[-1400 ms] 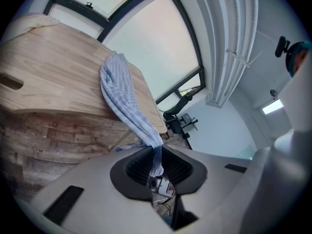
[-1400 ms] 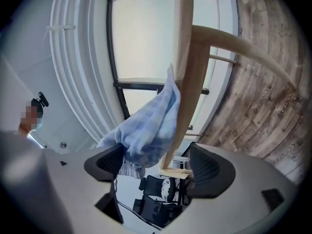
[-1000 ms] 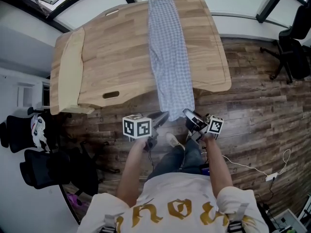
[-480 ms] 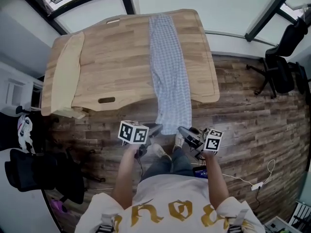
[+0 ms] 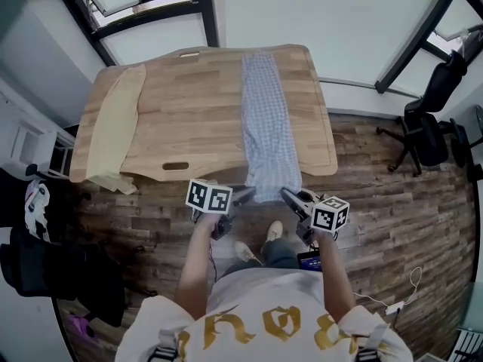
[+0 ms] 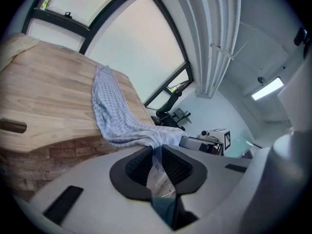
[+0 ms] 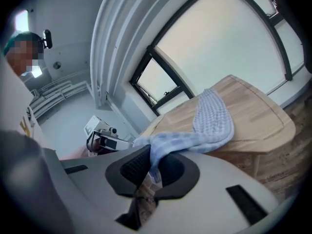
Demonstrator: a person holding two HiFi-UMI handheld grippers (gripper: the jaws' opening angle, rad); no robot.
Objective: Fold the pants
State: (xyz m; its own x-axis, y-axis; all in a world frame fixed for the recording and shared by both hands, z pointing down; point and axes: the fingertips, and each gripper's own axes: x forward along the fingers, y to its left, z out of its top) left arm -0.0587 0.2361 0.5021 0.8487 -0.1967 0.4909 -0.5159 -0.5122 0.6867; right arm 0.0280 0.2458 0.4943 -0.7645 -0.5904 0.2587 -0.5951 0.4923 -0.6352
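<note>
Raised since a second ago: left hand-held gripper (image 5: 245, 195) and right hand-held gripper (image 5: 290, 194), both now near the front edge of the worktop (image 5: 189, 111). Pants (image 5: 266, 119): blue-white check, laid lengthwise across the worktop, near end overhanging the front edge. Left jaws nearly together, pinching one corner of that end; right jaws likewise closed on the other. Cream cloth (image 5: 113, 127): worktop's left end.

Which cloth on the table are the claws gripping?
The blue checked pants, their near end pinched by left claw and right claw; the cream cloth at the table's left edge lies untouched.
</note>
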